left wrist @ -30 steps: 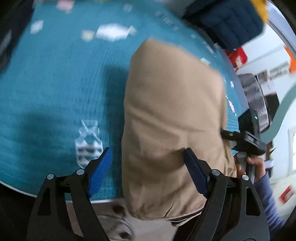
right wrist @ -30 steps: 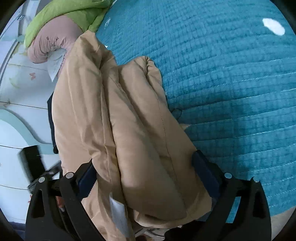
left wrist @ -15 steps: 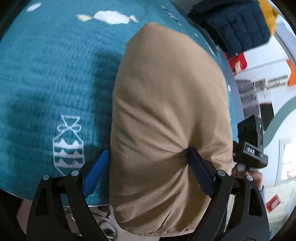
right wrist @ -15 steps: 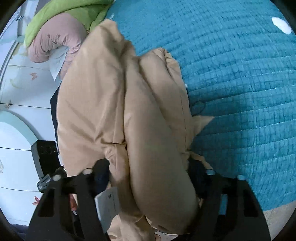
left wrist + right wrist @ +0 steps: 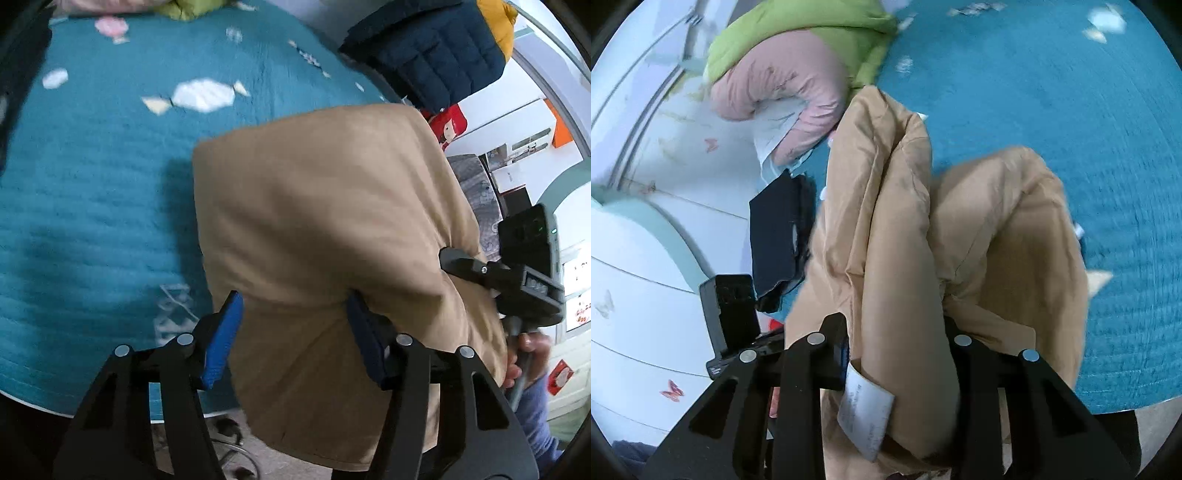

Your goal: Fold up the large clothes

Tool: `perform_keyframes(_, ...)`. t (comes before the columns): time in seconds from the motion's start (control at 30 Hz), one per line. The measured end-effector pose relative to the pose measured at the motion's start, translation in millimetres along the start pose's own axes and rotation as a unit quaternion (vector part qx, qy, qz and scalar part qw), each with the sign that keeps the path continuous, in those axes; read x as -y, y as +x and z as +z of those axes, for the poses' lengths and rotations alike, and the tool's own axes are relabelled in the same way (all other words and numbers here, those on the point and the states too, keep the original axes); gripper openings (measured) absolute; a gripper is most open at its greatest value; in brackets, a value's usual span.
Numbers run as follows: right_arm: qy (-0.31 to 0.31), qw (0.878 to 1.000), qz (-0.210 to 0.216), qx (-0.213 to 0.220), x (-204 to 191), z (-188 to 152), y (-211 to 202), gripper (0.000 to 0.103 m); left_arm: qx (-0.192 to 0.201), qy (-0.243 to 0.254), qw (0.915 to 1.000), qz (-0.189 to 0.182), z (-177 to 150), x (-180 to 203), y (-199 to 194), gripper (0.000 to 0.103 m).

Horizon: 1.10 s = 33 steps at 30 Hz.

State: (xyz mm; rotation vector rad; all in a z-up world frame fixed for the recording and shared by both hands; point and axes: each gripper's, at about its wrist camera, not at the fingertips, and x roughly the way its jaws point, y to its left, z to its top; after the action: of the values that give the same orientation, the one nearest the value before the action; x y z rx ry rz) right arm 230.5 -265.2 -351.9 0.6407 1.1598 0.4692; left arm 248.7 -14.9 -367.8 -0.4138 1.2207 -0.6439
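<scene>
- We note the tan garment (image 5: 325, 229): matt, smooth padded cloth.
- We note the teal bedspread (image 5: 92, 192): quilted, ribbed cloth.
- We note the care label (image 5: 866, 413): thin, paper-like fabric.

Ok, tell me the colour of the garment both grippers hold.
Tan garment, plain, clearest in the left wrist view.

Bed cover: teal quilt (image 5: 92, 177), white candy motifs
Wall: white panels (image 5: 639, 206), butterfly decals
Bedding: green duvet (image 5: 812, 40), pink pillow (image 5: 779, 88)
Far edge: navy quilted jacket (image 5: 428, 55)
</scene>
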Motion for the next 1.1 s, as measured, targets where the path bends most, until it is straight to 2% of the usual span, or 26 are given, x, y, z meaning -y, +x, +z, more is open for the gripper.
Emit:
perform_keyframes(0.07, -0.010, 0.999, -0.048, -0.001, -4, 3, 8, 0.028, -0.004, -0.009, 1.0000, 0.001, 3, -4, -4, 0.059)
perform_keyframes(0.1, -0.022, 0.995, -0.097, -0.008, -2, 4, 13, 0.030, -0.006, -0.011, 0.9999, -0.002, 2, -5, -4, 0.059)
perform_keyframes(0.17, -0.015, 0.988, -0.154, -0.008, 14, -1, 14, 0.033, -0.011, -0.005, 0.9999, 0.002, -5, -3, -2, 0.062)
perform_keyframes(0.23, 0.015, 0.984, -0.176, -0.011, 41, -8, 13, 0.038, -0.024, 0.009, 0.9996, 0.010, -12, 7, 11, 0.065)
perform_keyframes(0.3, 0.039, 0.980, -0.193, -0.017, 64, -16, 14, 0.054, -0.041, 0.023, 0.9988, 0.016, -21, 14, 24, 0.065)
perform_keyframes(0.33, 0.053, 0.978, -0.199, -0.017, 77, -19, 14, 0.059, -0.051, 0.032, 0.9979, 0.022, -25, 21, 33, 0.066)
perform_keyframes(0.37, 0.067, 0.979, -0.192, -0.023, 89, -22, 14, 0.064, -0.055, 0.040, 0.9974, 0.025, -27, 23, 37, 0.067)
perform_keyframes(0.5, 0.110, 0.981, -0.158, -0.021, 121, -35, 7, 0.074, -0.062, 0.077, 0.9939, 0.048, -31, 40, 48, 0.070)
perform_keyframes(0.63, 0.146, 0.984, -0.095, -0.027, 145, -46, 5, 0.077, -0.073, 0.085, 0.9920, 0.058, -27, 48, 58, 0.073)
perform_keyframes(0.77, 0.174, 0.984, -0.001, -0.027, 168, -56, 8, 0.082, -0.077, 0.086, 0.9909, 0.070, -26, 51, 62, 0.075)
perform_keyframes(0.97, 0.182, 0.980, 0.071, -0.036, 165, -56, 23, 0.082, -0.077, 0.073, 0.9908, 0.085, -23, 48, 63, 0.075)
perform_keyframes(1.1, 0.172, 0.983, 0.060, -0.035, 160, -48, 38, 0.083, -0.077, 0.062, 0.9915, 0.085, -20, 44, 62, 0.075)
